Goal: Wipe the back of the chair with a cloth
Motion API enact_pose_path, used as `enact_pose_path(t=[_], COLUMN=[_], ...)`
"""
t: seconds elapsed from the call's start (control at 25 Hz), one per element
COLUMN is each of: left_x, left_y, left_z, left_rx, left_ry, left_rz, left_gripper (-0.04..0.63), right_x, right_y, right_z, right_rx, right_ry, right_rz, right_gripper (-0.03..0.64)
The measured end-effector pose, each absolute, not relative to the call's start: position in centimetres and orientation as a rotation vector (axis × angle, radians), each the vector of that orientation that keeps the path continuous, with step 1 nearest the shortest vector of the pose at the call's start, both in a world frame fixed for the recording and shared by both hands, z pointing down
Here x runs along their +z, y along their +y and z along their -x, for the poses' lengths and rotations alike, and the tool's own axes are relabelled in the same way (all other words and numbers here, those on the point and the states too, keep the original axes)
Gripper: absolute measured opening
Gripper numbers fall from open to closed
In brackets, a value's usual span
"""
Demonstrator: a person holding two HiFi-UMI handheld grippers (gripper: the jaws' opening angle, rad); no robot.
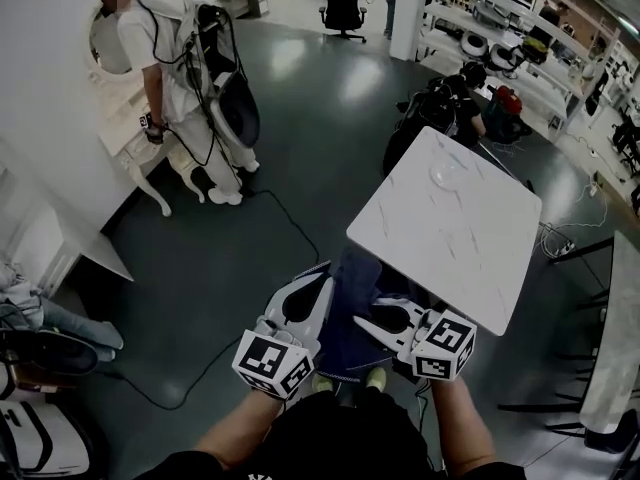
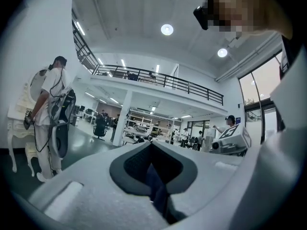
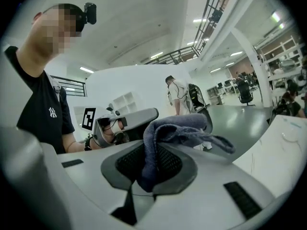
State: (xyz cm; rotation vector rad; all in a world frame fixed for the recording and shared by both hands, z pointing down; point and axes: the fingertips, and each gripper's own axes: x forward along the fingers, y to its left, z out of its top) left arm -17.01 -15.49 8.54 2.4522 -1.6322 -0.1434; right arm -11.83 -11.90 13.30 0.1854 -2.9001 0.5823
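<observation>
A dark blue cloth (image 1: 345, 313) hangs stretched between my two grippers, low in the head view over the grey floor. My left gripper (image 1: 322, 278) is shut on the cloth's left edge; the left gripper view shows a dark blue fold (image 2: 156, 183) pinched between its jaws. My right gripper (image 1: 365, 321) points left and is shut on the other side. In the right gripper view the blue-grey cloth (image 3: 165, 131) bunches out of the jaws and drapes to the right. No chair stands near the grippers.
A white marble-topped table (image 1: 450, 223) stands just right of the cloth, on black legs. A person in white (image 1: 175, 68) stands by a white ornate desk (image 1: 125, 128) at the far left. A black cable (image 1: 290, 218) crosses the floor. A black office chair (image 1: 344, 3) stands far back.
</observation>
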Motion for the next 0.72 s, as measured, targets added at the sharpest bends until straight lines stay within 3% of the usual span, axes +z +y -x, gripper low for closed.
enact_pose_path(t=[0.72], left_x=[6.1], left_y=[-15.4], left_z=[16.8], left_rx=[-0.179], left_ry=[-1.627], left_rz=[-2.484], left_gripper=[0.008], right_x=[9.6], right_y=[-12.2], right_z=[11.9], right_rx=[0.405], right_ry=[-2.897], right_rz=[-0.163], right_gripper=[0.064])
